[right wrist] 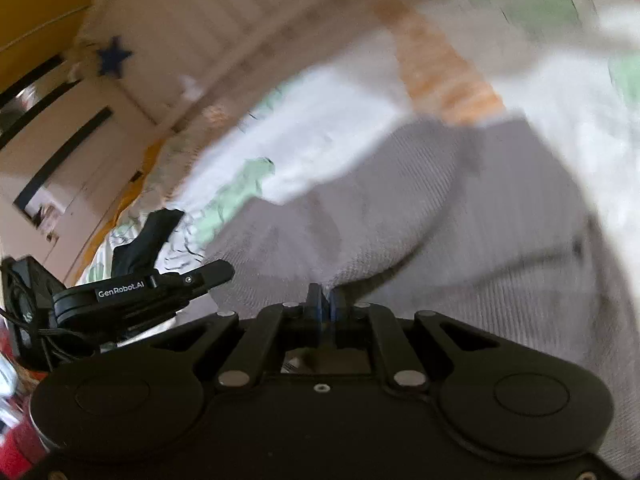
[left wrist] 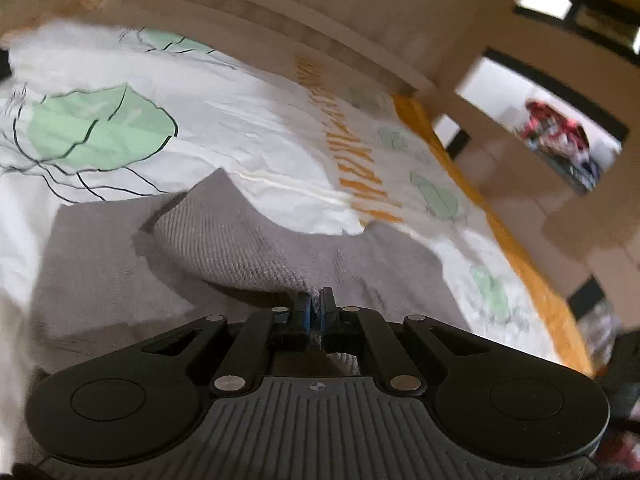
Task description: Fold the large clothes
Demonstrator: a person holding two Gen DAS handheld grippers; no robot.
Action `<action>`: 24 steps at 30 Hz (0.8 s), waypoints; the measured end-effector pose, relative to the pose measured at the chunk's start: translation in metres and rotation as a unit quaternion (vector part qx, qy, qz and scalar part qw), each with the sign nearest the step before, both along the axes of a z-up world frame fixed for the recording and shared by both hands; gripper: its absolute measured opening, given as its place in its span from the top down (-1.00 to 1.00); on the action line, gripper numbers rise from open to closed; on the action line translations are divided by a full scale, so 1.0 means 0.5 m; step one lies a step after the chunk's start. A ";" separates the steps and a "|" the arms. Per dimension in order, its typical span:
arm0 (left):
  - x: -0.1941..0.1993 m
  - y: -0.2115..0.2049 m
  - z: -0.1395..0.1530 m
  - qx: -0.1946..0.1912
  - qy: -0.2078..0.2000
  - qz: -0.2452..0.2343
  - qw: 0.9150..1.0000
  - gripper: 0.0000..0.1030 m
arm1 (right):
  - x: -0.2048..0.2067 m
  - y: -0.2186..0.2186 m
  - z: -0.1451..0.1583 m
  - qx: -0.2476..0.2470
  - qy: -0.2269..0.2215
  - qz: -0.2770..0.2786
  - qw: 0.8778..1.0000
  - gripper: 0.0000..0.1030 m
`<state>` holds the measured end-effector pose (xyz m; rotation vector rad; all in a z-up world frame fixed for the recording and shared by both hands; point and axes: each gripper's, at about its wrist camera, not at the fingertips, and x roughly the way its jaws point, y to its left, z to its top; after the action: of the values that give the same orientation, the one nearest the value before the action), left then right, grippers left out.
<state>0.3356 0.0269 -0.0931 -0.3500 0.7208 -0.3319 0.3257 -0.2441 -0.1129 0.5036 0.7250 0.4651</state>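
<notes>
A grey knitted garment (left wrist: 224, 240) lies on a white bedsheet with green leaf prints (left wrist: 100, 132). My left gripper (left wrist: 318, 300) is shut on an edge of the grey garment, which rises in a raised fold toward its jaws. In the right wrist view the same grey garment (right wrist: 460, 208) spreads ahead, blurred. My right gripper (right wrist: 326, 300) is shut on another edge of it, lifted off the sheet. The left gripper's body (right wrist: 132, 292) shows at the left of the right wrist view, beside the garment.
The sheet has an orange band (left wrist: 360, 152) and an orange border (left wrist: 500, 232) along the bed's right side. A wooden headboard (left wrist: 280, 8) runs behind. Beige cupboards (left wrist: 560, 208) stand right. A dark cloth (right wrist: 148, 236) lies on the sheet at left.
</notes>
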 end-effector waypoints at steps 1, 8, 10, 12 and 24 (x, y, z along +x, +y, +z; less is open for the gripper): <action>-0.006 0.002 -0.009 0.008 0.009 -0.005 1.000 0.92 | -0.009 0.005 0.011 -0.011 -0.007 0.006 1.000 0.76; 0.001 0.028 -0.085 0.033 0.068 0.002 0.997 0.68 | 0.004 0.035 -0.076 -0.094 0.077 0.021 0.992 0.49; -0.005 0.028 -0.066 0.062 0.052 0.010 0.997 0.17 | -0.003 0.021 -0.069 -0.076 0.069 0.012 0.995 0.31; -0.009 0.023 -0.043 0.103 0.031 0.019 0.994 0.04 | -0.009 0.012 -0.051 -0.090 0.045 0.004 0.995 -0.08; 0.016 -0.020 -0.012 0.205 -0.001 0.041 0.978 -0.25 | 0.020 -0.027 0.003 -0.155 -0.030 -0.033 0.987 -0.38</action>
<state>0.3436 0.0171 -0.0990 0.0124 0.7513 -0.1004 0.3357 -0.2574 -0.1113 0.2196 0.7048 0.2973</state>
